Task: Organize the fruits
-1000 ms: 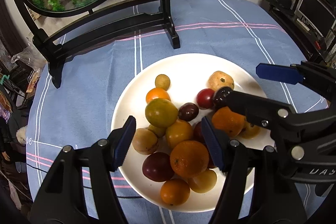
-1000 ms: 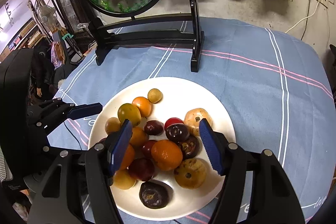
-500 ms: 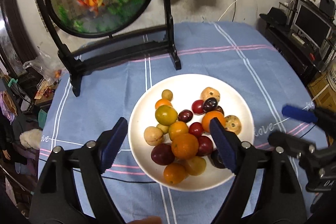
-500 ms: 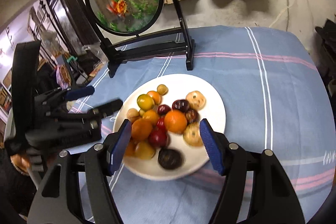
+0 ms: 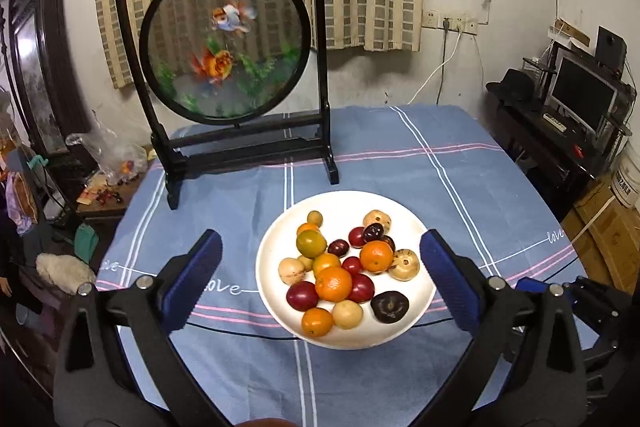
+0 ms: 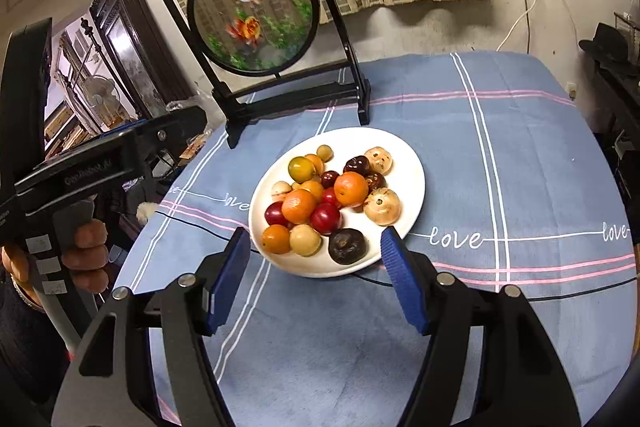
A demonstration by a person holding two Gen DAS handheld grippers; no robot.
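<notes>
A white plate holds a heap of several small fruits: oranges, red plums, a green one, tan ones and a dark one. The same plate shows in the right wrist view. My left gripper is open and empty, raised above and in front of the plate. My right gripper is open and empty, raised before the plate's near edge. The left gripper also shows at the left of the right wrist view, held by a hand.
A black-framed round goldfish screen stands on the blue striped tablecloth behind the plate. A thin black cable runs under the plate's near side. Furniture and a monitor stand beyond the table's right edge.
Both grippers have pulled back and up from the plate, so the fruits look smaller and farther. Both stay open and empty. The fruits have not moved.
</notes>
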